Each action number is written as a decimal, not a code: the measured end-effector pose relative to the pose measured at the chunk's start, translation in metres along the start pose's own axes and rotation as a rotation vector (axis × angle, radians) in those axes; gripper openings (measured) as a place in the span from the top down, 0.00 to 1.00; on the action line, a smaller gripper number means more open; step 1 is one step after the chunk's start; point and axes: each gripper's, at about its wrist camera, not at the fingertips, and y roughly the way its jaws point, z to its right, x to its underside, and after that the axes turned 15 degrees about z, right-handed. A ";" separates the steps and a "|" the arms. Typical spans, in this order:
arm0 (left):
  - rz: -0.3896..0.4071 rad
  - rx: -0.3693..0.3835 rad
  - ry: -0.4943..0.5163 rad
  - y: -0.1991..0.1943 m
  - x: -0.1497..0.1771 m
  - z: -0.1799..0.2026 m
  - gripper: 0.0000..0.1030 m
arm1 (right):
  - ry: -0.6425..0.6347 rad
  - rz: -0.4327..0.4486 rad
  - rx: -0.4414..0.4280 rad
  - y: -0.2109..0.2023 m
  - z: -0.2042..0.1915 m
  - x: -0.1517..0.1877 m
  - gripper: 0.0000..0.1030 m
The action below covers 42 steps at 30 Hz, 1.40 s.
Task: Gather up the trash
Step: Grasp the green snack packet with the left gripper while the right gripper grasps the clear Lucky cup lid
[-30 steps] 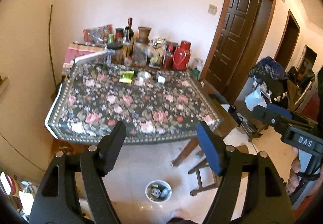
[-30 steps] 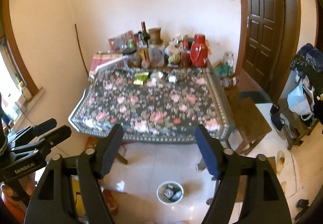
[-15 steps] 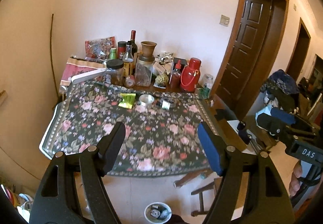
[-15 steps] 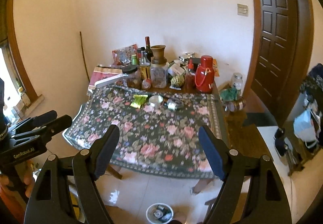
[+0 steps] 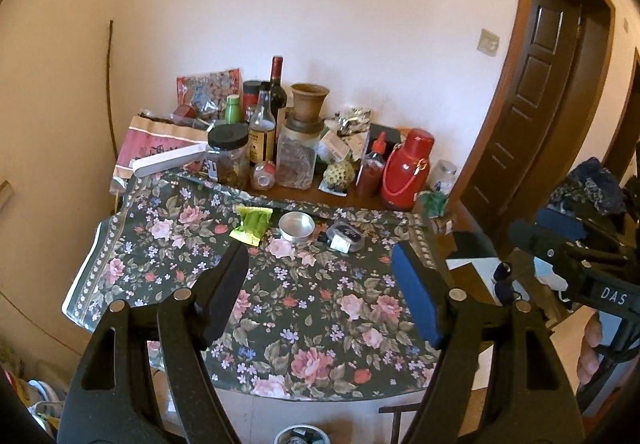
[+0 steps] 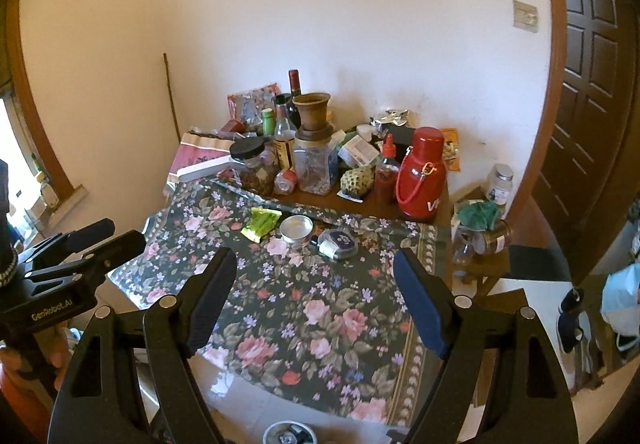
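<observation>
On the floral tablecloth (image 5: 320,308) lie a green wrapper (image 5: 253,225), a small round metal tin (image 5: 296,227) and a dark flattened package (image 5: 344,236). The same three show in the right wrist view: the wrapper (image 6: 262,224), the tin (image 6: 296,229) and the package (image 6: 338,242). My left gripper (image 5: 320,296) is open and empty, above the near part of the table. My right gripper (image 6: 314,300) is open and empty beside it. A small white bin (image 5: 301,435) holding trash stands on the floor below the table's front edge; it also shows in the right wrist view (image 6: 289,433).
Bottles, jars, a clay pot and a red thermos (image 5: 406,174) crowd the back of the table against the wall. A stool with jars (image 6: 480,236) stands at the right. A brown door (image 6: 592,84) is at the far right.
Both grippers have risen and moved in toward the table. The table fills more of each view and the bin has dropped to the bottom edge. Both jaws stay open.
</observation>
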 end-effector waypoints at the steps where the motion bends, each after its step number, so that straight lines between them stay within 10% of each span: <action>1: -0.012 -0.004 0.002 0.009 0.000 -0.002 0.29 | 0.003 -0.010 -0.003 0.009 0.001 0.000 0.24; 24: -0.437 0.090 0.093 0.309 0.062 -0.122 0.29 | 0.472 -0.399 0.243 0.283 0.044 0.073 0.24; 42: -0.511 0.083 0.165 0.368 0.102 -0.125 0.29 | 0.495 -0.482 0.462 0.341 0.057 0.115 0.22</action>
